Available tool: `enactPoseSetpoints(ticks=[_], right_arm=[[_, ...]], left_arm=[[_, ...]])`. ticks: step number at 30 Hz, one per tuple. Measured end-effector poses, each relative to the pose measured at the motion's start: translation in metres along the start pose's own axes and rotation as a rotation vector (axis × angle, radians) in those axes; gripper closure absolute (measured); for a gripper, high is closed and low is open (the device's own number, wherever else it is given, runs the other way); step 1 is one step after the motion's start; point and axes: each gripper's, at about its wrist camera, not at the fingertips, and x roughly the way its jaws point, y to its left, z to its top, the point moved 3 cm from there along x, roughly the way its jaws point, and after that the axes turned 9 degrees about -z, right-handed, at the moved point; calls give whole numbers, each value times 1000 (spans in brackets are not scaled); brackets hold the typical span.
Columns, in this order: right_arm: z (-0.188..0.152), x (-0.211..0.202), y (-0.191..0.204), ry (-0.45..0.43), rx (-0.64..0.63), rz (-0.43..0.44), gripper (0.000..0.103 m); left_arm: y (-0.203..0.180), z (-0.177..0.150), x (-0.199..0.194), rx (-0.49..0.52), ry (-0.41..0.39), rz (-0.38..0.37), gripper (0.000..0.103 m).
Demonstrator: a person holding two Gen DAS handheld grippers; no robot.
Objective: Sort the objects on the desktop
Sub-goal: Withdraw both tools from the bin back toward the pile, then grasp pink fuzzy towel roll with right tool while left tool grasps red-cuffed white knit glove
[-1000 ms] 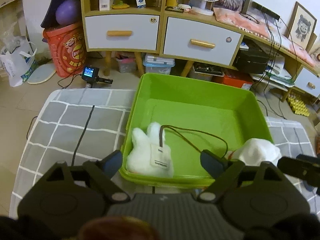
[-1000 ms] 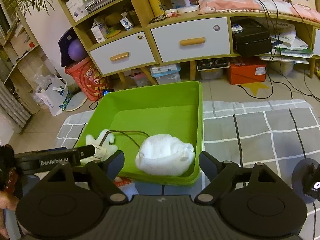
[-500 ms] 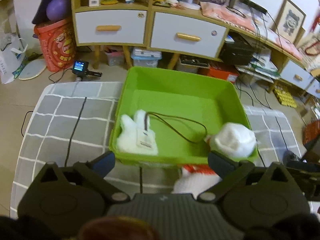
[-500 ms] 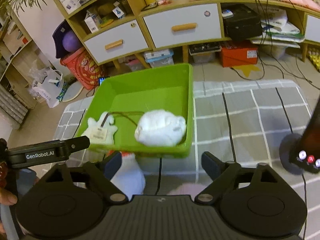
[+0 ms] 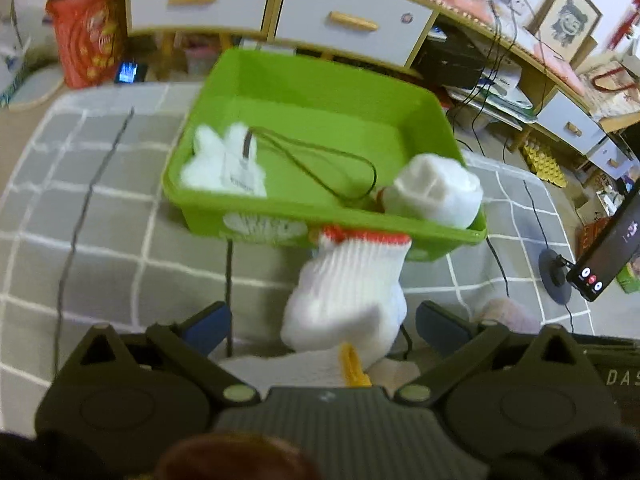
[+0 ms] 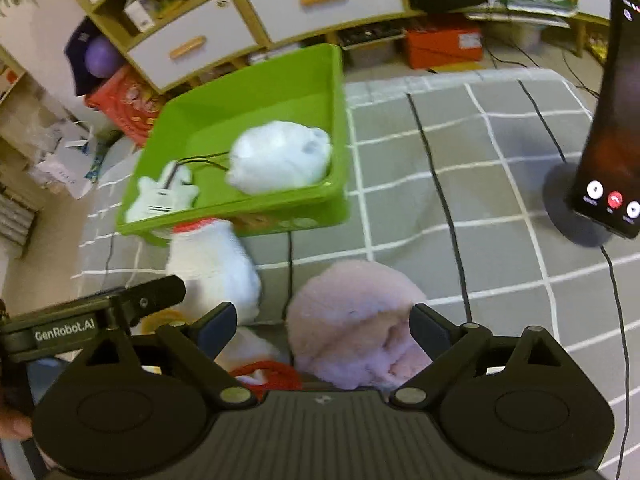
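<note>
Two hand-held grippers are held over the checked surface point(image 6: 480, 184): the left point(image 5: 322, 322) spread wide around a white glove point(image 5: 348, 292), the right point(image 6: 322, 322) opening around a pink plush point(image 6: 356, 320), neither gripped. Both lie beside the green bin point(image 5: 320, 80). Loose fabric could slip out if pinched shallowly, and the bin rim may be snagged.

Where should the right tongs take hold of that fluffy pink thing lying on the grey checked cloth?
Take the fluffy pink bundle across its rounded middle, coming down from above. It lies low and soft on the grey checked cloth, between the right tongs, whose jaws are opening and not yet pressing on it. Its near end is hidden, so that part is a guess.
</note>
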Motion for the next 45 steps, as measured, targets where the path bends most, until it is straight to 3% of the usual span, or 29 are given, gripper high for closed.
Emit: enactPoseSetpoints(ticks=[8, 20, 25, 45], right_arm=[[-3, 13, -5, 51, 30, -5, 9], [-6, 23, -8, 62, 12, -52, 14], [-6, 23, -9, 54, 9, -58, 25], [1, 8, -12, 1, 8, -32, 52]], left_arm=[[0, -2, 11, -11, 11, -4, 3], [4, -6, 20, -41, 34, -24, 19], [2, -6, 22, -31, 41, -27, 30], [-4, -8, 17, -23, 32, -24, 41]])
